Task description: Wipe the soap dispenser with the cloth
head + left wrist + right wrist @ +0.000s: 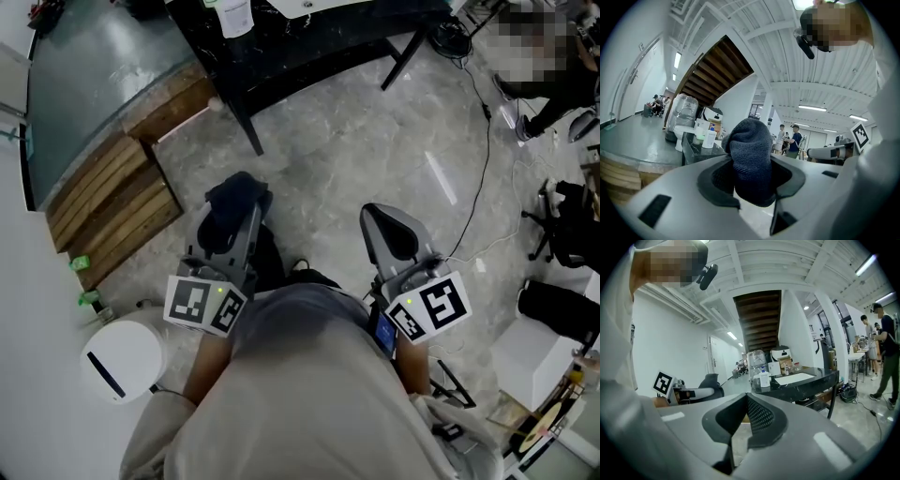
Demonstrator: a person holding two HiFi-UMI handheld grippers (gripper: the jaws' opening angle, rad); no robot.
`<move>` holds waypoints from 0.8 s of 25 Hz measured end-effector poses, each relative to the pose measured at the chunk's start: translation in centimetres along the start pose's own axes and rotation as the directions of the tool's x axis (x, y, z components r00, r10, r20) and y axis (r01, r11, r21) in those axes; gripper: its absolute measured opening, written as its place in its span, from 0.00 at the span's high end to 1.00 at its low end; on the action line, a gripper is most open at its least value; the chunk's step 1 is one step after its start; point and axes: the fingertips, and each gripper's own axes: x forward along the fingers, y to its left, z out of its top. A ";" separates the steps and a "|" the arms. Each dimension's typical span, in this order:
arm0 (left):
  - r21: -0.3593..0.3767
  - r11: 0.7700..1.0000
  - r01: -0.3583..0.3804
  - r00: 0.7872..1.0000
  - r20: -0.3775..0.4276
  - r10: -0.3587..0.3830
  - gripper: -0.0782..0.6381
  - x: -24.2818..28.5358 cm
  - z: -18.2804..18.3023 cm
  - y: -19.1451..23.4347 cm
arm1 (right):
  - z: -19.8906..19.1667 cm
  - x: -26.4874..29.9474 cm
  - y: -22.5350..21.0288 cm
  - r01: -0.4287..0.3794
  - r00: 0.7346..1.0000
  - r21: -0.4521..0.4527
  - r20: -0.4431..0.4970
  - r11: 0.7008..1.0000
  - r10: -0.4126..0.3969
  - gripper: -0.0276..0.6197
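My left gripper (232, 217) is shut on a dark blue-grey cloth (235, 196), which bulges up between its jaws as a rounded wad (750, 157). The right gripper (390, 228) is shut with nothing in it, its mesh pads (758, 416) pressed together. Both are held level over the floor, a short way from a black table (309, 42). The soap dispenser (234, 17), a white pump bottle, stands on that table. I see the dispenser (709, 138) small and far off past the cloth. In the right gripper view the same bottle (764, 378) stands at the table's left end.
Wooden steps (112, 192) and a grey platform lie to the left. A white round device (122, 358) stands by my left elbow. Cables (487, 122) trail over the marble floor at right, near a white box (544, 356). People (882, 348) stand beyond the table.
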 end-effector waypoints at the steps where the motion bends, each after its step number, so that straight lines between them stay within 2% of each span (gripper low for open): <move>1: -0.003 1.000 -0.001 1.000 -0.003 0.001 0.67 0.4 0.1 0.6 | 0.0 0.7 -0.1 -0.004 1.000 0.001 -0.005 1.000 0.004 0.95; 9: -0.008 1.000 0.029 0.999 -0.026 -0.029 0.67 5.1 1.7 4.7 | 0.6 6.7 -1.8 0.002 0.999 0.021 -0.046 1.000 -0.001 0.96; 20: -0.006 0.997 0.076 0.996 -0.049 -0.076 0.67 11.1 5.2 11.2 | 3.3 16.1 -2.7 -0.006 0.998 0.031 -0.058 1.000 0.007 0.95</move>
